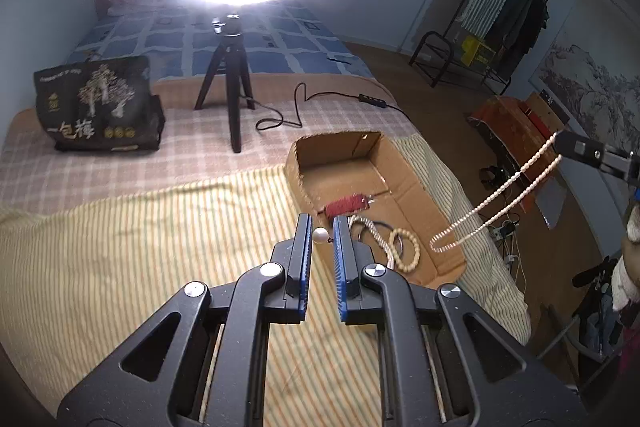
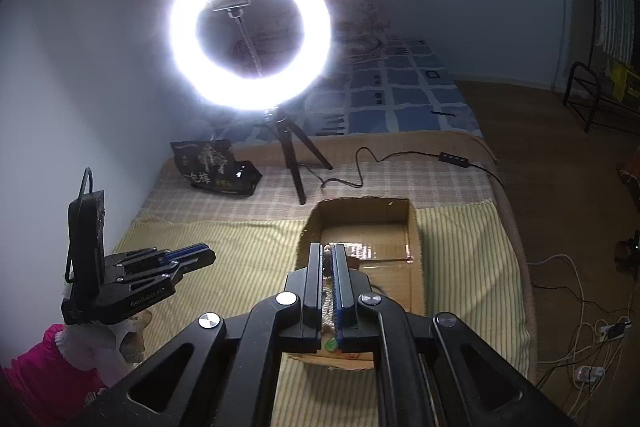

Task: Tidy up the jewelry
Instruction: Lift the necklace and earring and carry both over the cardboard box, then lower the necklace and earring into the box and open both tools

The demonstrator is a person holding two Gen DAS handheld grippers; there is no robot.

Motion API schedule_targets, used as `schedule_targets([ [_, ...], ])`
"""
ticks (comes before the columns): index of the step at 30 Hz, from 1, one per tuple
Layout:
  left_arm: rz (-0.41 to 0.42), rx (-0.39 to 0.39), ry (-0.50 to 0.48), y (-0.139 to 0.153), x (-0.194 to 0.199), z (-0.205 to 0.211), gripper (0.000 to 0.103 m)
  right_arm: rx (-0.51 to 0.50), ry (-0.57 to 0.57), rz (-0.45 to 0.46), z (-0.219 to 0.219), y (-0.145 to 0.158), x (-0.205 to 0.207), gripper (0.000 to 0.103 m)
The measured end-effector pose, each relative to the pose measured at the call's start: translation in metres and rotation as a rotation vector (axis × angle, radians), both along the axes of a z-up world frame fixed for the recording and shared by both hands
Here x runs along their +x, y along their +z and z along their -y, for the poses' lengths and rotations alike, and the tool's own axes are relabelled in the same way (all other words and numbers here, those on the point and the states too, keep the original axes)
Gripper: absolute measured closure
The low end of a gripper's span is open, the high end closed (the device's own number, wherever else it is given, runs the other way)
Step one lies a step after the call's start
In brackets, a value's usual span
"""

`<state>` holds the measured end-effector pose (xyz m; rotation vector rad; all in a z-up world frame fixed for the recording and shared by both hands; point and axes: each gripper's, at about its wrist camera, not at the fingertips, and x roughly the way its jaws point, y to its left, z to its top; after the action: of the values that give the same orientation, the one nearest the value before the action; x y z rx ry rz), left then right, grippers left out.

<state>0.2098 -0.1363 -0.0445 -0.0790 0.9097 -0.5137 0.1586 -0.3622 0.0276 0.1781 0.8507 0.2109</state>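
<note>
An open cardboard box (image 1: 404, 175) lies on the striped bedcover; it also shows in the right wrist view (image 2: 414, 227). Inside it are a red tassel (image 1: 346, 205), a beaded bracelet (image 1: 406, 251) and a pearl strand (image 1: 378, 235). My left gripper (image 1: 322, 227) hangs just left of the box, its jaws a little apart around a white pearl piece (image 1: 321, 235); I cannot tell whether they pinch it. My right gripper (image 2: 328, 255) is shut on a long pearl necklace (image 1: 500, 201), which hangs in a loop above the box's right edge. The right gripper (image 1: 560, 143) shows at the far right of the left wrist view.
A lit ring light on a tripod (image 1: 230, 79) stands behind the box, its cable (image 1: 304, 107) trailing right. A black snack bag (image 1: 98, 103) sits at the back left. The bed's edge drops to the wooden floor (image 2: 560, 167) on the right, with cables there.
</note>
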Motion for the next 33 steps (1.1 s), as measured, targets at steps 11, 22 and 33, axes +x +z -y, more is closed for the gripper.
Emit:
schedule_targets([
  [11,0.007,0.046,-0.029,-0.019,0.047,0.047,0.094,-0.015,-0.013,-0.043,0.021,-0.03,0.034,0.102],
  [22,0.004,0.085,-0.043,-0.042,0.086,0.082,0.094,-0.035,-0.023,-0.077,0.031,-0.058,0.069,0.102],
  [33,-0.007,0.097,-0.044,-0.059,0.106,0.099,0.094,0.0,-0.026,-0.129,0.034,-0.094,0.087,0.1],
])
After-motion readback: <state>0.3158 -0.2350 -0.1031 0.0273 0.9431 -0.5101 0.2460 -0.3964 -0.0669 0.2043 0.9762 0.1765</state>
